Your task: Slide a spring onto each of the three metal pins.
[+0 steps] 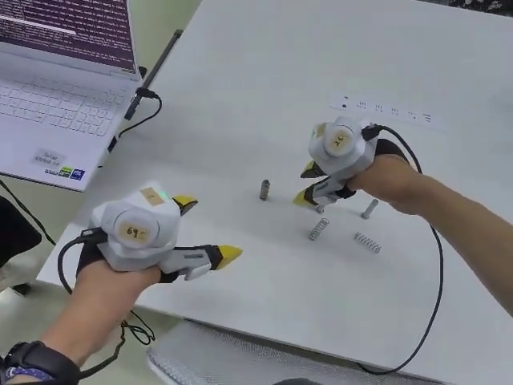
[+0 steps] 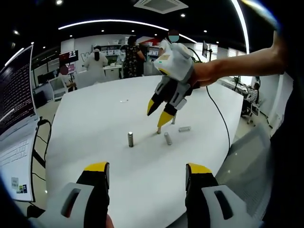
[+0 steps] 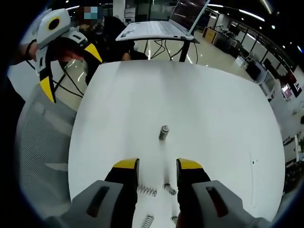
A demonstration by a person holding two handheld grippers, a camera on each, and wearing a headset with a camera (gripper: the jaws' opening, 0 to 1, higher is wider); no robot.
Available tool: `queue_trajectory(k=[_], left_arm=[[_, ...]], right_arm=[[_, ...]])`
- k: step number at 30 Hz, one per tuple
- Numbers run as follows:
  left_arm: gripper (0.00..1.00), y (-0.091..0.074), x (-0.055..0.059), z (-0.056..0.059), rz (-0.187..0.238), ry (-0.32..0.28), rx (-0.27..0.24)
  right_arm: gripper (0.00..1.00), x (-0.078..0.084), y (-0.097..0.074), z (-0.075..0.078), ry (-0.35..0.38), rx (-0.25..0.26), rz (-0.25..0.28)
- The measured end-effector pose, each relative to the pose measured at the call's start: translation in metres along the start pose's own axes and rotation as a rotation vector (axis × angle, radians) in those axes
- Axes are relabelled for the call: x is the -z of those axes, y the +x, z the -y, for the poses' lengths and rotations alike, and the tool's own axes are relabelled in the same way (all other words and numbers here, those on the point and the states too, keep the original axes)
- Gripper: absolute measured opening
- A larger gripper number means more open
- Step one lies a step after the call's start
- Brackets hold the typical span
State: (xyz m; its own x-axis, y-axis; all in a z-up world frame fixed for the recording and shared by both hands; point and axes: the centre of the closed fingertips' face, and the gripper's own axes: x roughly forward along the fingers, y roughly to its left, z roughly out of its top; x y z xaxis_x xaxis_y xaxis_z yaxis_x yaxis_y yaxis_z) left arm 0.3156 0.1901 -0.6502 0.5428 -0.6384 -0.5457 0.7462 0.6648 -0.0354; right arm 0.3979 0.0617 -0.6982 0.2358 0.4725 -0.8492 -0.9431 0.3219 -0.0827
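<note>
Centre frame, a metal pin (image 1: pixel 264 189) stands upright, just left of the right gripper (image 1: pixel 305 184), its jaws narrowly parted and empty. Below it, a spring (image 1: pixel 318 229) and a second spring (image 1: pixel 367 242) lie flat, on opposite diagonals. The left gripper (image 1: pixel 207 228) gapes wide near the front edge of the white table (image 1: pixel 240 80), with bare surface above.

1. Open-plan office, part lab. Long bright ceiling strip light (image 2: pixel 109 22) and a square ceiling air-conditioning vent (image 2: pixel 160 4) overhead.
2. Several standing people (image 2: pixel 133 57) in the background, near a dark wall monitor (image 2: pixel 68 56).
3. Large white round-edged table (image 1: pixel 264 72) carries an open silver laptop (image 1: pixel 56 104), its screen full of terminal text, with a cable plugged in.
4. Flat white power strip (image 1: pixel 385 108) lies on the tabletop.
5. Grey mesh office chair (image 3: pixel 42 156) sits at the table edge.
</note>
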Motion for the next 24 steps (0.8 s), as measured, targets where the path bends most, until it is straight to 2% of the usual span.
queue_trajectory(k=[8, 13, 20, 24], left_arm=[[0.61, -0.001, -0.005, 0.0, 0.009, 0.004, -0.005], [0.61, 0.001, -0.007, 0.001, 0.011, 0.006, -0.004], [0.61, 0.005, -0.01, 0.005, 0.006, 0.016, 0.009], [0.61, 0.009, -0.013, 0.007, 0.005, 0.02, 0.015]], right_arm=[[0.32, 0.009, -0.014, 0.0, 0.072, 0.029, 0.036], [0.33, 0.01, -0.024, 0.002, 0.142, 0.056, 0.093], [0.35, 0.02, -0.04, 0.006, 0.23, 0.105, 0.148], [0.36, 0.024, -0.051, 0.007, 0.295, 0.135, 0.202]])
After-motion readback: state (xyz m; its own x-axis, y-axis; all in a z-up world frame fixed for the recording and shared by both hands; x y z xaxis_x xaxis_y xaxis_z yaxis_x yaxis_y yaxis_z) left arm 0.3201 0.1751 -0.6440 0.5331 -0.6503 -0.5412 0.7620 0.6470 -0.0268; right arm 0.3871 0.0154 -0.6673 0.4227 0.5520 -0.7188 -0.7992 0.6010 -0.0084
